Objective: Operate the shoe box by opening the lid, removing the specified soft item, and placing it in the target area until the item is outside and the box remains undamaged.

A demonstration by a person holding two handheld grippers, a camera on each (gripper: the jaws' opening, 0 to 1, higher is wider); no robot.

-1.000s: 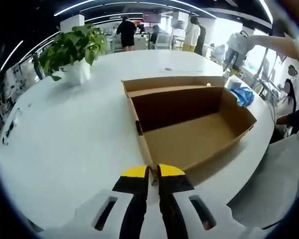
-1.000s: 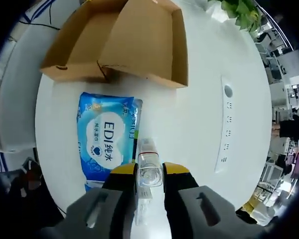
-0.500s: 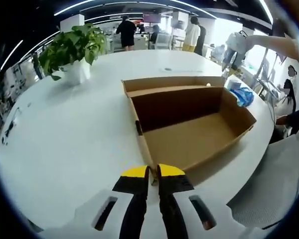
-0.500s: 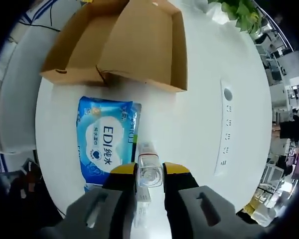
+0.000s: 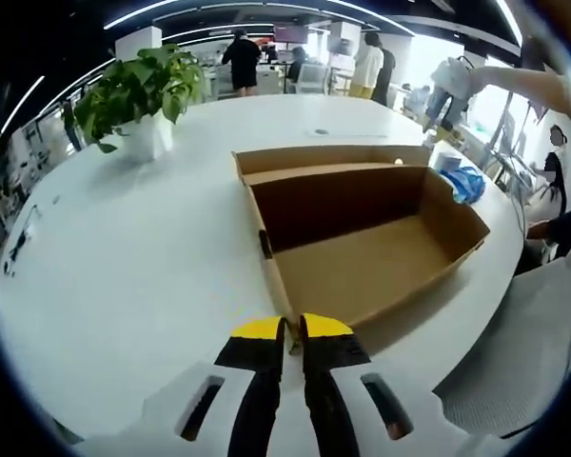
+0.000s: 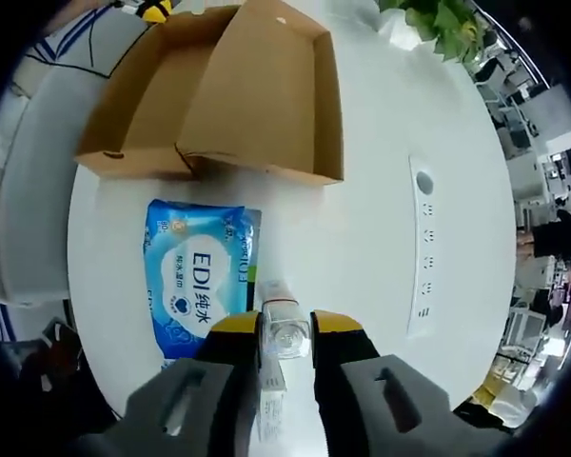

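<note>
Shoe box (image 5: pixel 362 238) sits open on the white counter (image 5: pixel 143 257), lid folded back flat behind the tray, and the tray shows bare cardboard inside. No tear or crushed wall is visible. In the right gripper view the same box (image 6: pixel 238 90) lies just beyond a blue wet-wipes pack (image 6: pixel 198 276), which rests flat on the counter (image 6: pixel 381 143) beside the box's near wall, apart from it.

Change noted over the last second: in the right gripper view the pack and box have slid a little farther off and the frame has rolled slightly, consistent with the right gripper (image 6: pixel 285 328) drawing back and up from the pack. The left gripper view is unchanged; the left gripper (image 5: pixel 292 333) has not moved.

Left gripper: yellow-tipped jaws pressed together at the near corner of the box, apparently nipping the wall edge, though contact is not fully clear. Right gripper: jaws clamped on a small clear bottle (image 6: pixel 284 333) whose cap points toward the camera.

Assessment: the soft item is out and set down, the box appears undamaged, and the task reads as essentially complete. A potted plant (image 5: pixel 138 95) stands well clear at the far side.
</note>
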